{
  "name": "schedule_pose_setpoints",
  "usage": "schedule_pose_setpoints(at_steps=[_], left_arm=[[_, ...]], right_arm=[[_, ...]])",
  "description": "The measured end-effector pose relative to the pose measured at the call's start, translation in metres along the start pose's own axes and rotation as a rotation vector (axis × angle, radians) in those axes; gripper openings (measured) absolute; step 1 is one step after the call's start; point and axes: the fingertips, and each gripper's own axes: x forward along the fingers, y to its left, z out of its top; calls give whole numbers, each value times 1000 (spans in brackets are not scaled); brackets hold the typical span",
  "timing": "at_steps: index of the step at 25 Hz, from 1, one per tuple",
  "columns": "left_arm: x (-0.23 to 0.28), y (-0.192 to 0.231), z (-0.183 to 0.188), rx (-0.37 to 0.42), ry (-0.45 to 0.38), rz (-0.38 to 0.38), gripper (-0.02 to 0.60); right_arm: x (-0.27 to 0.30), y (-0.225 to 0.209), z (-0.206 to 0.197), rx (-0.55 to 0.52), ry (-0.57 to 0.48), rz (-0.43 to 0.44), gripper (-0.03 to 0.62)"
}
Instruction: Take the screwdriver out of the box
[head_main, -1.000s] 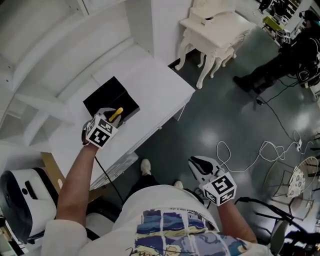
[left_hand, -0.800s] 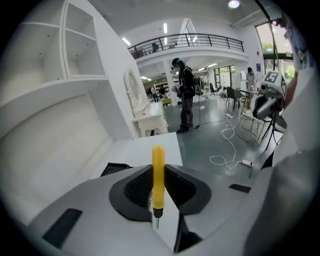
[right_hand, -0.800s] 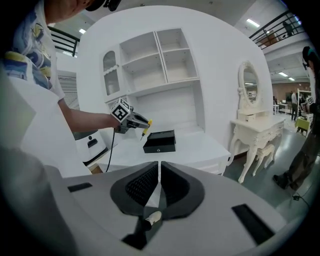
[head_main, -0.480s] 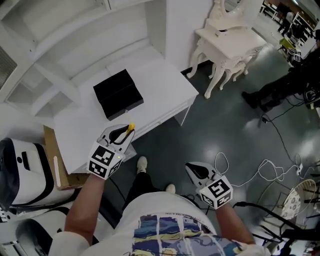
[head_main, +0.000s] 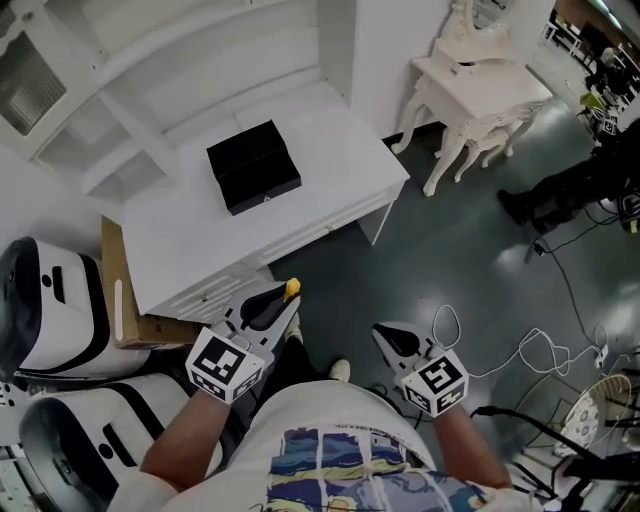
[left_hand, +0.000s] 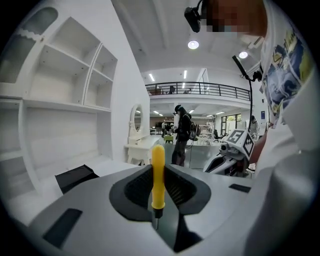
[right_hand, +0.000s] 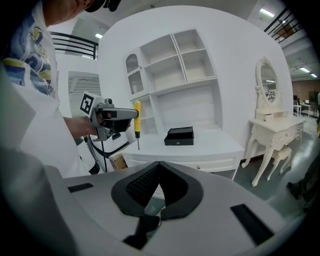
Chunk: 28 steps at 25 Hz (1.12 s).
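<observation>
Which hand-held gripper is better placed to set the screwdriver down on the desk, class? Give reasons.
Left, probably: the left hand-held gripper grips the screwdriver and is nearer the desk; the right hand-held gripper is shut and empty.

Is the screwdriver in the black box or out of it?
Out. The screwdriver is clamped handle-up between the left gripper's jaws, held clear of the white desk where the black box sits.

Wears white short-sleeved shirt (head_main: 322, 402), blue-and-yellow print (head_main: 345, 455) (lettering unreadable); left gripper (head_main: 281, 299) and right gripper (head_main: 386, 333) pale grey, black-and-white marker cubes (head_main: 225, 365).
</observation>
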Motion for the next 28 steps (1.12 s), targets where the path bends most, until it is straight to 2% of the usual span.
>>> schedule_pose_setpoints(at_steps=[8, 20, 28], left_arm=[[3, -25, -1, -11, 2, -34, 80], [5, -38, 0, -21, -8, -55, 80], [7, -47, -9, -21, 16, -77, 80]], right_arm=[[-4, 10, 7, -7, -28, 16, 25], [-7, 12, 12, -33, -37, 20, 25], [-7, 15, 9, -35, -32, 25, 25]])
